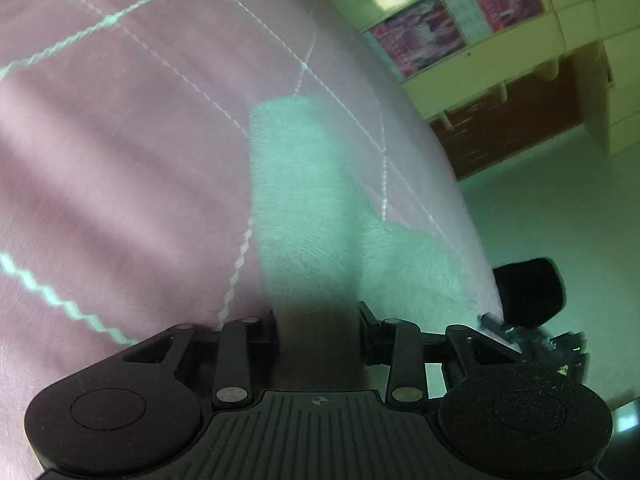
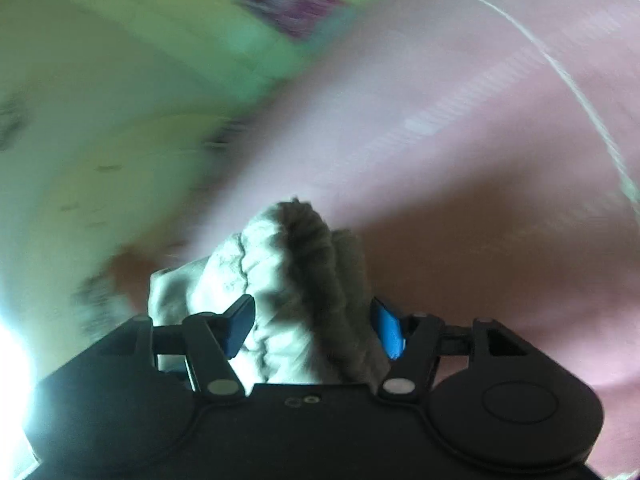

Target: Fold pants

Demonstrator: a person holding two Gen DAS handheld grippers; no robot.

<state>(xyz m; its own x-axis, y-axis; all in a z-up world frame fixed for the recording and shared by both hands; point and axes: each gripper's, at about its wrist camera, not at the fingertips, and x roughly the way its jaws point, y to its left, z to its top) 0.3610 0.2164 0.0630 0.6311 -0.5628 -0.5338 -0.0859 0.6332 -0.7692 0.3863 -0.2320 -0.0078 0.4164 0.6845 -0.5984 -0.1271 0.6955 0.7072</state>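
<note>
The pale fleecy pants [image 1: 304, 200] are mid-fold, unfinished: left gripper [image 1: 318, 326] clamps one strip, right gripper [image 2: 312, 326] clamps bunched ribbed fabric above the pink quilted bed [image 1: 100, 140].

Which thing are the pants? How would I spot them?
Find the big pink quilted bedspread with pale zigzag stitching. Lying on it is a pale greenish strip of soft cloth, the pants, running into the left gripper. It is the only plain, unstitched fabric, and the right gripper holds its ribbed, bunched end.
</note>
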